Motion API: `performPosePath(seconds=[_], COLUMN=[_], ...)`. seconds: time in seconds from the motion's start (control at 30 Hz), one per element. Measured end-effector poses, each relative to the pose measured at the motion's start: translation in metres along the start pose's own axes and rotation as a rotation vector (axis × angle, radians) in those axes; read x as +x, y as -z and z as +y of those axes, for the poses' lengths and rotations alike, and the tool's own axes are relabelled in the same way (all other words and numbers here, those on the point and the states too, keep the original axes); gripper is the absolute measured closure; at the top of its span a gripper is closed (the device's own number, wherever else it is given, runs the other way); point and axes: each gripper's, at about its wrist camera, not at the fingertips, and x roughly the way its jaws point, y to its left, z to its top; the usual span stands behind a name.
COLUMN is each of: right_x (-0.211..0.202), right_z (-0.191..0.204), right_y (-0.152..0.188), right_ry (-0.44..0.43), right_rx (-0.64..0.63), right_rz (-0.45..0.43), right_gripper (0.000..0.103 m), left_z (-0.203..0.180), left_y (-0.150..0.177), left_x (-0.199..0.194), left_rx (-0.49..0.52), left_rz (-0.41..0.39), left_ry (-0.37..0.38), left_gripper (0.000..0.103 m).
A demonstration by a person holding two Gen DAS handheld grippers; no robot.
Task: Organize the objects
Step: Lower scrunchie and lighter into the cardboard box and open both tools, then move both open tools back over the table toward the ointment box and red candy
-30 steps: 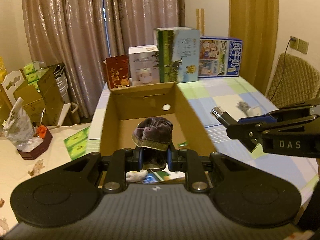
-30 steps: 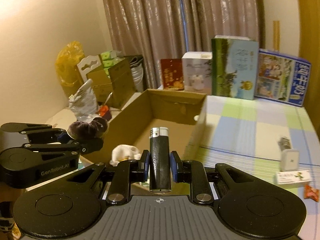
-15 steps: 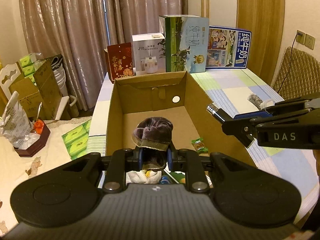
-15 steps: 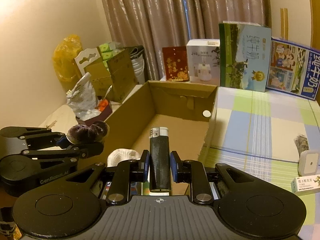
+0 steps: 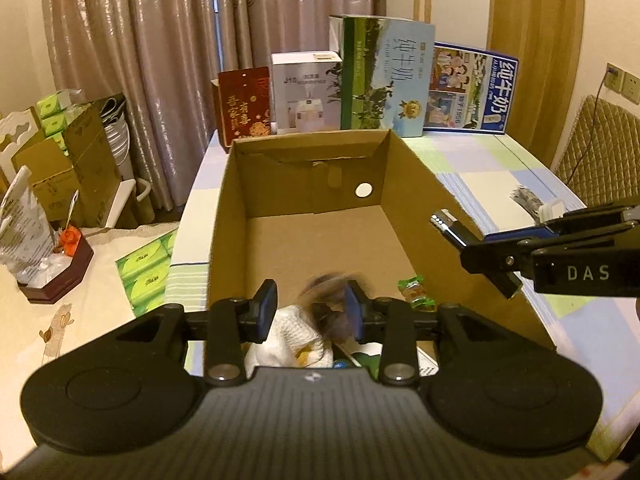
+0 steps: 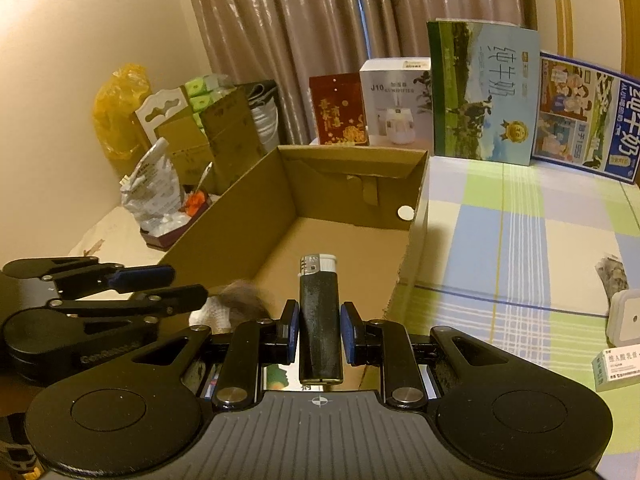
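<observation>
Lighter (image 6: 320, 320), gripped upright by the right gripper (image 6: 319, 334) at lower centre above the cardboard box (image 6: 352, 184), could bounce off the falling purple cloth (image 5: 332, 304) beneath the left gripper's (image 5: 310, 312) spread-apart fingers.

Warm, dim indoor light. Pinkish-brown shiny pleated curtains (image 5: 160, 52) hang straight ahead of the left gripper, floor to top. Cream plaster wall (image 6: 80, 40) to the left of the right gripper. Tall ochre wooden panel (image 5: 536, 48) ahead-right; beige wall socket (image 5: 624, 82) and quilted tan chair back (image 5: 600, 148) far right.
</observation>
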Motion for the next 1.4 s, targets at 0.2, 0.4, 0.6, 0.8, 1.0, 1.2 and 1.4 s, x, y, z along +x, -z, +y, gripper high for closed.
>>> performPosePath(seconds=[0.2, 0.4, 0.6, 0.8, 1.0, 1.2, 1.4], right_x=[0.006, 0.011, -0.004, -0.042, -0.086, -0.127, -0.159], right_z=[0.000, -0.001, -0.011, -0.017, -0.014, -0.015, -0.028], right_y=[-0.002, -0.006, -0.003, 0.012, 0.026, 0.043, 0.061], right_ry=[-0.003, -0.016, -0.025, -0.016, 0.013, 0.050, 0.085], right_rx=[0.005, 0.020, 0.061, 0.081, 0.065, 0.057, 0.073], right_rz=[0.002, -0.021, -0.048, -0.065, -0.092, -0.124, -0.131], right_gripper=[0.084, 0.080, 0.053, 0.052, 0.046, 0.029, 0.019], left_z=[0.007, 0.007, 0.008, 0.000, -0.023, -0.048, -0.076], left_y=[0.004, 0.005, 0.009, 0.010, 0.015, 0.020, 0.019], left_x=[-0.006, -0.006, -0.014, -0.037, -0.064, -0.092, -0.112], left_rx=[-0.017, -0.021, -0.044, -0.076, -0.095, -0.124, -0.125], left_rz=[-0.005, -0.006, -0.008, -0.028, -0.044, -0.055, -0.075], left_ry=[-0.012, -0.012, -0.017, -0.016, -0.001, 0.021, 0.035], left_gripper=[0.072, 0.072, 0.067, 0.063, 0.050, 0.031, 0.016])
